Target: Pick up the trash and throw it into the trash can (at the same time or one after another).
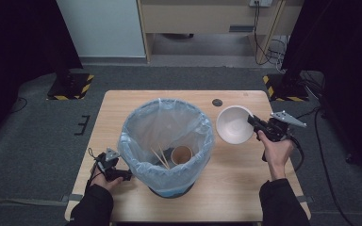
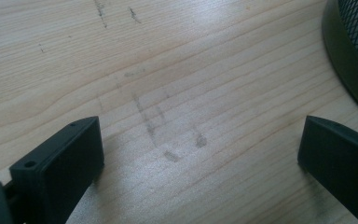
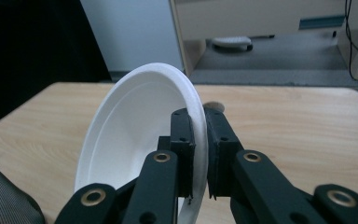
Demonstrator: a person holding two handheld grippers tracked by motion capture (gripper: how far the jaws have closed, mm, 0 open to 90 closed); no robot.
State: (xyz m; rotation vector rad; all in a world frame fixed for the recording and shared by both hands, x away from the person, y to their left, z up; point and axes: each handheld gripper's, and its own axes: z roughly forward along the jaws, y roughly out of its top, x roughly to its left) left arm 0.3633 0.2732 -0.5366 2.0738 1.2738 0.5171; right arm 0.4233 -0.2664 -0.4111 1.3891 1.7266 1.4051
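Observation:
A white disposable bowl (image 1: 234,124) hangs tilted above the table's right side, and my right gripper (image 1: 254,123) is shut on its rim. In the right gripper view the two black jaws pinch the rim of the bowl (image 3: 135,121), with my right gripper (image 3: 199,140) clamped near the bowl's right edge. A mesh bin lined with a pale blue bag (image 1: 166,141) stands mid-table; inside lie a brown paper cup (image 1: 181,154) and wooden chopsticks (image 1: 160,157). My left gripper (image 1: 122,175) rests low by the bin's left base, open over bare wood (image 2: 196,140).
The wooden table (image 1: 240,183) has a round cable hole (image 1: 217,102) at the back. The bin's dark base (image 2: 349,60) sits close to the left gripper's right jaw. Stand feet with yellow-black tape (image 1: 70,87) flank the table on grey carpet.

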